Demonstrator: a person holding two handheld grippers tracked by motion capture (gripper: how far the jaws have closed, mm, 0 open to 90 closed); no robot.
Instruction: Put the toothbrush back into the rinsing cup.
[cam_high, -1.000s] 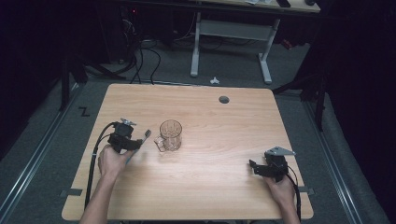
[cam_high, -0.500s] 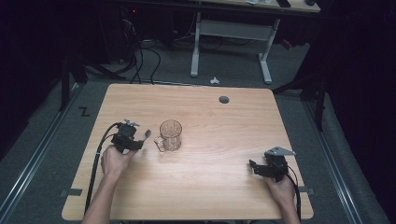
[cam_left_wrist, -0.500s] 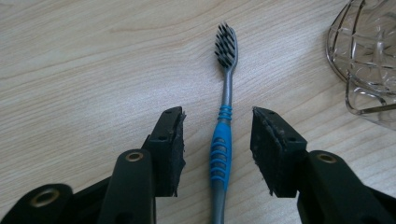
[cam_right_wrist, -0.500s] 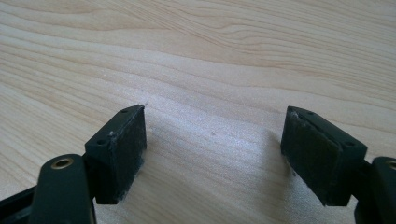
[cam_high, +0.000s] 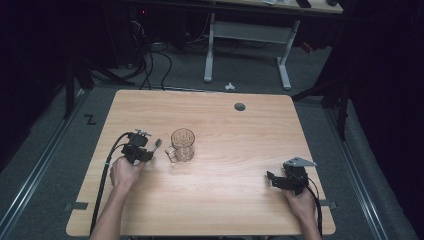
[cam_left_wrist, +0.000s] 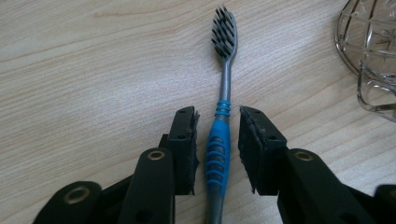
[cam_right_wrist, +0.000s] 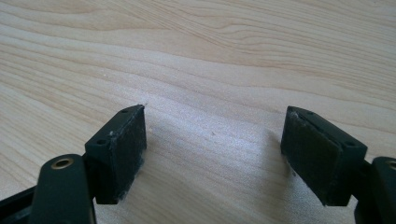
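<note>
1. Wood-grain desk (cam_high: 225, 125) is seen under both grippers, with dark floor around it.
2. Left gripper (cam_left_wrist: 218, 140), near the desk's left edge, has just been closing its jaws around the blue grip of a toothbrush (cam_left_wrist: 222, 116); a slight gap is seen at each pad.
3. Glass mug (cam_high: 182, 145) stands just beside the bristle end.
4. Right gripper (cam_right_wrist: 212, 154), near the front right corner, is held with jaws apart over bare wood.
</note>
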